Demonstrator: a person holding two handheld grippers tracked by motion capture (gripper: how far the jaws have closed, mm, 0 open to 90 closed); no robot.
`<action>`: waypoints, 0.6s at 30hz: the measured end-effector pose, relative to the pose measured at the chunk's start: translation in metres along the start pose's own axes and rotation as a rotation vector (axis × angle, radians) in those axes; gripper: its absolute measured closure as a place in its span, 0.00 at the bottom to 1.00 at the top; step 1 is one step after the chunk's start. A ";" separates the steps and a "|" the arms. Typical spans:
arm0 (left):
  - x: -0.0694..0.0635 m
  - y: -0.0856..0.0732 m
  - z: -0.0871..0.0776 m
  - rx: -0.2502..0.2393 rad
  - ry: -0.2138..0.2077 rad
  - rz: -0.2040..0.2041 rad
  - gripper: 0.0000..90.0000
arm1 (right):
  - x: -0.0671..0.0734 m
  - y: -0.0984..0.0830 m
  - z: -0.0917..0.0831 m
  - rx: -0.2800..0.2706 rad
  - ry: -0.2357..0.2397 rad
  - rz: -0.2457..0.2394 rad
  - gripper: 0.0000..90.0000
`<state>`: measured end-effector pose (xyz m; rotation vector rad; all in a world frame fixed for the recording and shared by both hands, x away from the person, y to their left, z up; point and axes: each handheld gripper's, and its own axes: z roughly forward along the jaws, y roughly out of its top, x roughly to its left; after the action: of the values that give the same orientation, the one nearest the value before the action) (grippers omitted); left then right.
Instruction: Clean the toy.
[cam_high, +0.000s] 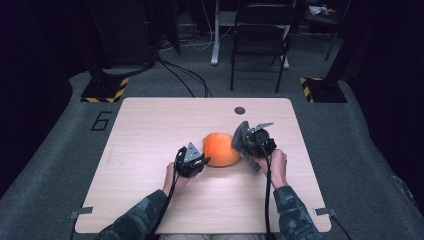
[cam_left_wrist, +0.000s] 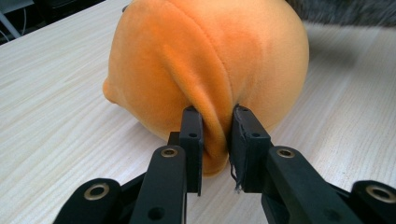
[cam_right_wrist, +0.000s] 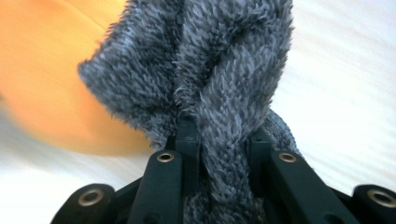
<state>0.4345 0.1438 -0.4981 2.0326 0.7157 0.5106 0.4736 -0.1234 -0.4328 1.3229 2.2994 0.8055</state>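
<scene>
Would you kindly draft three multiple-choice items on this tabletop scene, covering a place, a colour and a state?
1. Where does the orange plush lie?
A. between the two grippers
B. on the floor
C. on the chair

2. What colour is the fuzzy fabric in the right gripper?
A. red
B. grey
C. green

3. How does the left gripper stand?
A. open, clear of the plush
B. shut on a fold of the plush
C. lying on the table

Answers: 1 A, it sits on the table between them; 2 B, grey pile shows; 3 B, both jaws pinch an orange fold.
</scene>
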 end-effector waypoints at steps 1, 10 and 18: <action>0.000 0.000 0.000 0.000 0.000 0.000 0.84 | 0.005 0.003 -0.005 -0.025 0.042 -0.014 0.82; -0.004 0.002 -0.003 -0.003 0.022 -0.001 0.61 | 0.026 0.002 0.014 0.008 0.044 -0.077 0.82; -0.012 0.002 0.011 0.007 0.053 0.008 0.52 | 0.025 0.000 0.016 0.011 0.053 -0.073 0.82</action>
<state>0.4325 0.1288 -0.5029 2.0357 0.7428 0.5692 0.4702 -0.0972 -0.4462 1.2288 2.3814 0.8138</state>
